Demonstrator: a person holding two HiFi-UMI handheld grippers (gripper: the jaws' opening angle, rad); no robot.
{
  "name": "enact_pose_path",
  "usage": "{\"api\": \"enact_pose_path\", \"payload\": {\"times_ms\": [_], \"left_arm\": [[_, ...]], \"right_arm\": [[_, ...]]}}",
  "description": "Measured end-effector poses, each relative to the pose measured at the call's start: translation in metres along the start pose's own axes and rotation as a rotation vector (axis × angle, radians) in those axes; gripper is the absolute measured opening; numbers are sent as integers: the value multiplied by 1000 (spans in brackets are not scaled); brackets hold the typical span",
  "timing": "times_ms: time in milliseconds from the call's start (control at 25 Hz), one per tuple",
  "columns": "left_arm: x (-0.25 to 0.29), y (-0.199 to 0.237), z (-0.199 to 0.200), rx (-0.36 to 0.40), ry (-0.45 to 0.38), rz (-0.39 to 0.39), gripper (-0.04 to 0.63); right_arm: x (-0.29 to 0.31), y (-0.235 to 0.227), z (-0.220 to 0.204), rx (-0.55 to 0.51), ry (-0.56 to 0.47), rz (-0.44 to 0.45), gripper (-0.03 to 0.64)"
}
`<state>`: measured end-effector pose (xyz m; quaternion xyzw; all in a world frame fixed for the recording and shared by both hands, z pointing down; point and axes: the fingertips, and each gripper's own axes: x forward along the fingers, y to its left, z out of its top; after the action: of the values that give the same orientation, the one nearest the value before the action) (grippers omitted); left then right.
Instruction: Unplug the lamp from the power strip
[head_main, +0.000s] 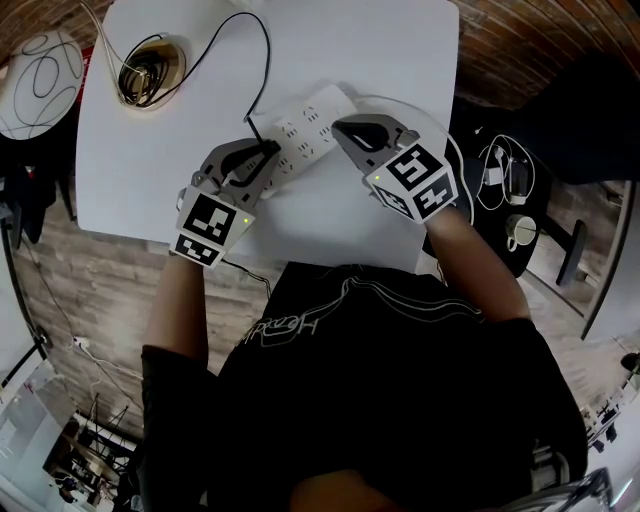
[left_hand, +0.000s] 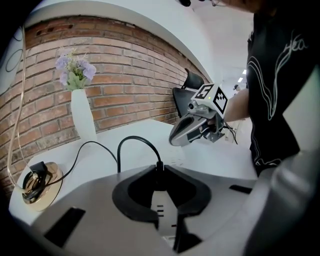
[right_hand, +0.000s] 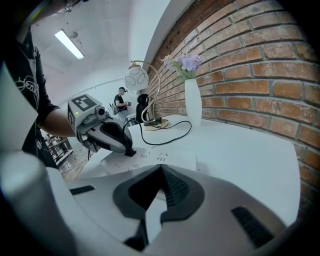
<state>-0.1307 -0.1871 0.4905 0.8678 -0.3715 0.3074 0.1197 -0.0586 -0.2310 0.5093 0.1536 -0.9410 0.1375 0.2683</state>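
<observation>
A white table (head_main: 150, 170) stands against a red brick wall (left_hand: 125, 65). The left gripper (left_hand: 159, 171) is clenched on the small black plug (left_hand: 158, 164), which appears seated in the white rectangular power strip (head_main: 305, 130) at mid-table. The thin black cord (head_main: 262, 50) loops far and left to the round gold lamp base (head_main: 150, 70). The right gripper (right_hand: 161, 169), jaws together and empty, sits at the strip's right end, seemingly steadying it. With the grasp made, the next move is a straight pull from the socket.
</observation>
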Motion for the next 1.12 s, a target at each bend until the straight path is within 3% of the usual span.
{"api": "enact_pose_path", "payload": {"times_ms": [400,560,640,880,1040,1120], "left_arm": [[0,2,-1,-218,17,-154,46],[0,3,-2,-259,32,-192,46],[0,3,0,-217,33,-165,46],[1,3,1,96,80,43,44],[0,-1,2,199,93,99,46],[0,-4,0,191,96,83,46]], "right_arm": [[0,0,-1,-47,12,-17,-4],[-1,0,0,-56,20,-16,-5],[0,0,0,-41,16,-19,-4],[2,2,-1,-53,52,-19,-5],[1,2,-1,-70,66,-22,-5],[1,2,-1,-72,65,-19,-5]]}}
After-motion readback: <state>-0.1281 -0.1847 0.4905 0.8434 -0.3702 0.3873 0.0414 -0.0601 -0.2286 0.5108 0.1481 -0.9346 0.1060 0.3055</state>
